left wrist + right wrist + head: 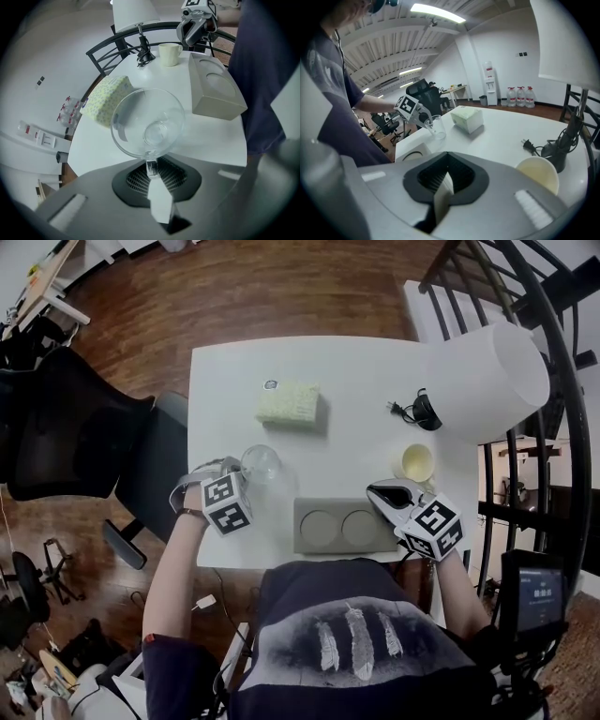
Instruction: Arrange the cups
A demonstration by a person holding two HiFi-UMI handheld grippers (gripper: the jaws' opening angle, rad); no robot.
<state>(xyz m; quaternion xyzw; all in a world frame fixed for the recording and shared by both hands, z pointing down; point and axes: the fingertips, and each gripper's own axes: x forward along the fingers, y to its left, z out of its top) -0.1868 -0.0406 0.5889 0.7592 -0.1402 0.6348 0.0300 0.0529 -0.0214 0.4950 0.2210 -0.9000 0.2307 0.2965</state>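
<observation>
Since the cups likely go in the grey holder (342, 526), the left gripper (152, 169) pinches the glass cup (147, 124) by its rim, just left of that holder, while the right gripper (440, 187) sits closed and empty beside the cream mug (415, 462).

Left hand-held gripper (151, 169) clamped (right hand-held gripper (443, 183) closed)
</observation>
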